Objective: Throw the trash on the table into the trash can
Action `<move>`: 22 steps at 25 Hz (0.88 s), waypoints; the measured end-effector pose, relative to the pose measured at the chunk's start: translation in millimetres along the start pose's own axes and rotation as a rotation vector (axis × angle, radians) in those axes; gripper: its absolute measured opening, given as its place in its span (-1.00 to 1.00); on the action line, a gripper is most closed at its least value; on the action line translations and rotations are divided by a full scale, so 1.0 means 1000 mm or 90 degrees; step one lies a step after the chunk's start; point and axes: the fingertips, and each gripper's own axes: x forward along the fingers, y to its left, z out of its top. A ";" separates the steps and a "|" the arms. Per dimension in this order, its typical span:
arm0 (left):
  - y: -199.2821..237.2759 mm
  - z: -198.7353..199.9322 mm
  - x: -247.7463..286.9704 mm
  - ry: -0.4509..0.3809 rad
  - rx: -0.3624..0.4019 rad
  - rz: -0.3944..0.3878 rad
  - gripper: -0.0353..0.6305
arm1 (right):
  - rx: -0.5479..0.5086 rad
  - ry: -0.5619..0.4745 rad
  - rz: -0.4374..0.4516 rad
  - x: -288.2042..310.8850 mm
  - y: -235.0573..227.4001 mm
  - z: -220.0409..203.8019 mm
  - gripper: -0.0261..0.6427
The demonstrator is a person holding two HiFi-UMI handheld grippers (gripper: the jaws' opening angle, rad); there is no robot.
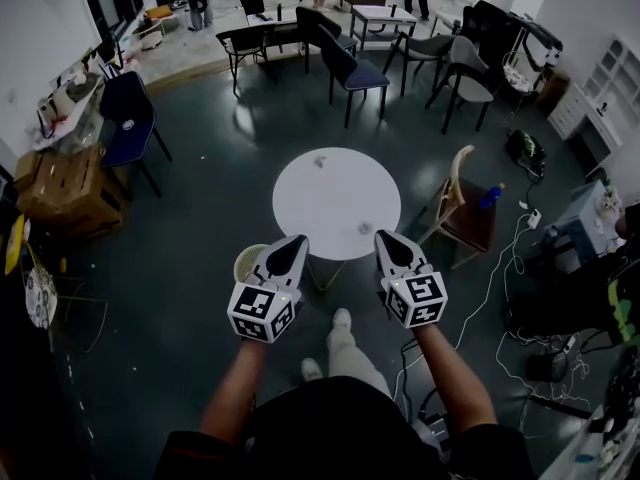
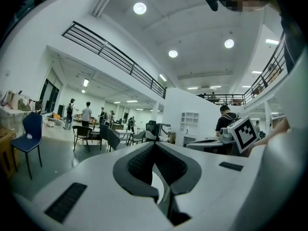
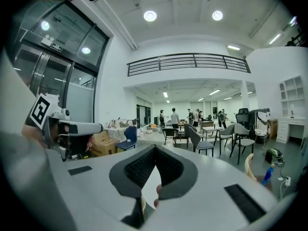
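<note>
Two small bits of trash lie on the round white table: the near scrap sits close to the edge facing the person, toward the right, and the far scrap rests near the opposite rim, well apart from it. The trash can stands on the floor just off the table's near left edge, partly hidden behind the left gripper. The right gripper hovers just short of the table, close to the near scrap. Both pairs of jaws are pressed together with nothing between them. The step in hand looks like the reach for the first piece, so the right jaws should part before they come over the near scrap, then straddle it and close gently, since it looks light and could skid on the smooth top. A wooden chair stands by the table's right side, so a frontal approach seems safest
</note>
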 end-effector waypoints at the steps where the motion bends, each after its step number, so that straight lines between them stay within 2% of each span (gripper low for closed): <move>1: 0.003 -0.002 0.004 0.004 -0.001 0.001 -0.87 | 0.001 0.004 -0.002 0.005 -0.004 -0.002 -0.87; 6: 0.014 -0.011 0.025 0.024 0.004 0.010 -0.87 | 0.010 0.035 -0.009 0.030 -0.034 -0.023 -0.87; 11: 0.031 -0.017 0.052 0.040 -0.005 0.019 -0.87 | -0.046 0.091 -0.009 0.060 -0.057 -0.049 -0.87; 22: 0.058 -0.059 0.124 0.100 -0.027 0.033 -0.87 | -0.010 0.168 0.008 0.123 -0.114 -0.101 -0.87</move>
